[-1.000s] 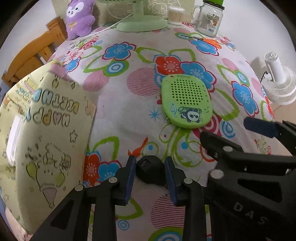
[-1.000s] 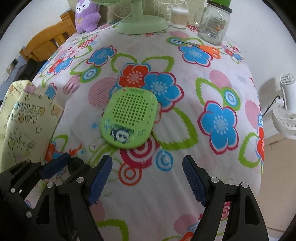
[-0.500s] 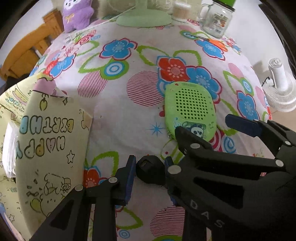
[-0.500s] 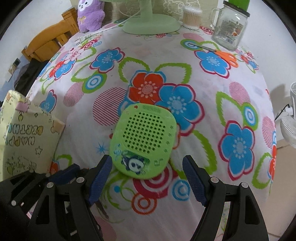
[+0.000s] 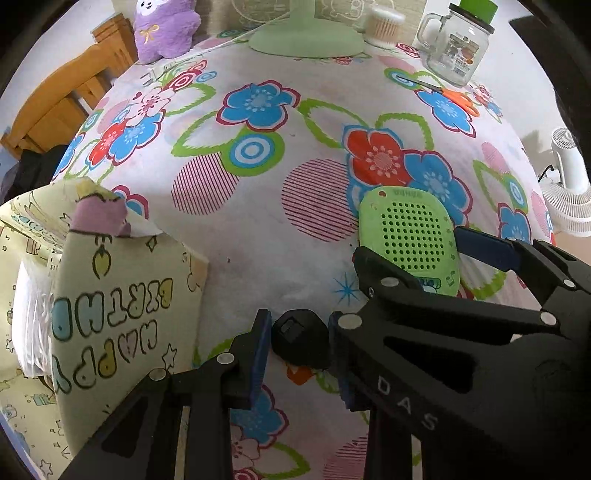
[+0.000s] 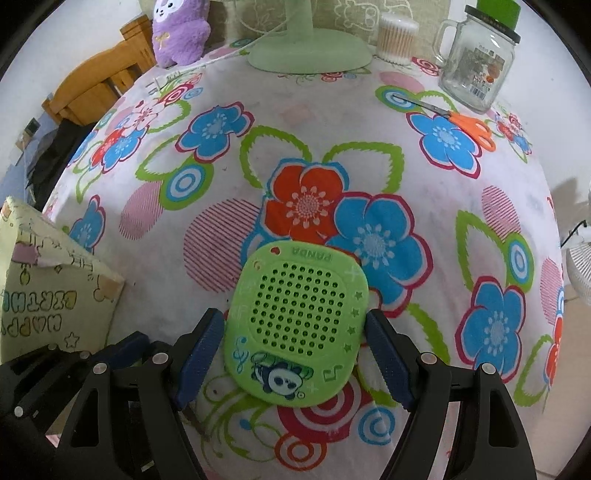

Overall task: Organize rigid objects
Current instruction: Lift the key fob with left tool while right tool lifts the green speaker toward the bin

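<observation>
Grippers low over the flowered tablecloth (image 6: 306, 110), one gripping, one straddling.

Nearest in the left wrist view, the left gripper (image 5: 297, 345) pinches a small black object (image 5: 300, 343) between its blue pads, just above the cloth beside the yellow "Happy Birthday" box (image 5: 110, 314). The right gripper (image 6: 295, 358) has its fingers (image 6: 199, 354) spread on either side of the green panda speaker (image 6: 295, 325); the speaker lies flat on the cloth, its lower half between the pads, with narrow gaps showing at both edges. Farther back lie orange-handled scissors (image 6: 465, 123). At the far edge stand a purple plush toy (image 6: 181, 29), a pale green fan base (image 6: 310, 48), a tub of cotton swabs (image 6: 397, 37) and a glass mug jar (image 6: 476, 62).
</observation>
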Action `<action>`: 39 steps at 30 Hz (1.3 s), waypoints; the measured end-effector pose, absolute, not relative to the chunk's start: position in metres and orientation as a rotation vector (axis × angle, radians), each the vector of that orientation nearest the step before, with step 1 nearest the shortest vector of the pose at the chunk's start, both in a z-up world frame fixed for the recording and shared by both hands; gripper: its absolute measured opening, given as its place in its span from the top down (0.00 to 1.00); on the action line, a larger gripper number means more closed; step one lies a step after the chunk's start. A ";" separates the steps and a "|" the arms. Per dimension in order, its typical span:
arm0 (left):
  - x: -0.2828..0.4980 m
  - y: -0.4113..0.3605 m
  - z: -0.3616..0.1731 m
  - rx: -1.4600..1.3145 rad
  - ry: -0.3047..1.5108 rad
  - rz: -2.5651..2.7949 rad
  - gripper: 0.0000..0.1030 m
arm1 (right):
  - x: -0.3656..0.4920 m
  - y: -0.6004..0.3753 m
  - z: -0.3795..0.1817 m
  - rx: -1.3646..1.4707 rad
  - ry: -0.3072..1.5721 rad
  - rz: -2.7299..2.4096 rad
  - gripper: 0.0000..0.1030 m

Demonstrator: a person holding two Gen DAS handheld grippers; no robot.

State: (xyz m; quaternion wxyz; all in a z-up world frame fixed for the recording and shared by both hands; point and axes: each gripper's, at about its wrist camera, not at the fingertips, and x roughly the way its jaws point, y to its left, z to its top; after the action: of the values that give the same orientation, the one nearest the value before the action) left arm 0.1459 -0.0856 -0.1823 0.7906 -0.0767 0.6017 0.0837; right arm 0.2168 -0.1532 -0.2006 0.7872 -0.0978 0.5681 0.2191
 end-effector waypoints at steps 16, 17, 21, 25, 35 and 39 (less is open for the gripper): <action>0.152 -0.082 -0.182 -0.172 1.294 0.169 0.69 | 0.221 -0.149 -0.202 -0.252 1.201 0.418 0.23; 0.152 -0.082 -0.182 -0.168 1.296 0.168 0.69 | 0.220 -0.151 -0.202 -0.248 1.206 0.415 0.23; 0.151 -0.086 -0.182 -0.131 1.290 0.165 0.69 | 0.211 -0.157 -0.200 -0.238 1.222 0.423 0.23; 0.150 -0.090 -0.182 -0.135 1.298 0.149 0.69 | 0.205 -0.165 -0.195 -0.226 1.226 0.401 0.23; 0.137 -0.121 -0.176 -0.121 1.310 0.092 0.69 | 0.188 -0.186 -0.186 -0.195 1.239 0.366 0.23; 0.133 -0.127 -0.171 -0.111 1.314 0.074 0.69 | 0.181 -0.195 -0.179 -0.189 1.243 0.345 0.23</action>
State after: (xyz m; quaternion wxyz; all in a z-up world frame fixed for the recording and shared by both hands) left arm 0.1326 -0.1272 -0.1709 0.7899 -0.0517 0.6102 0.0343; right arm 0.1810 -0.1946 -0.1794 0.7949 -0.0878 0.5785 0.1606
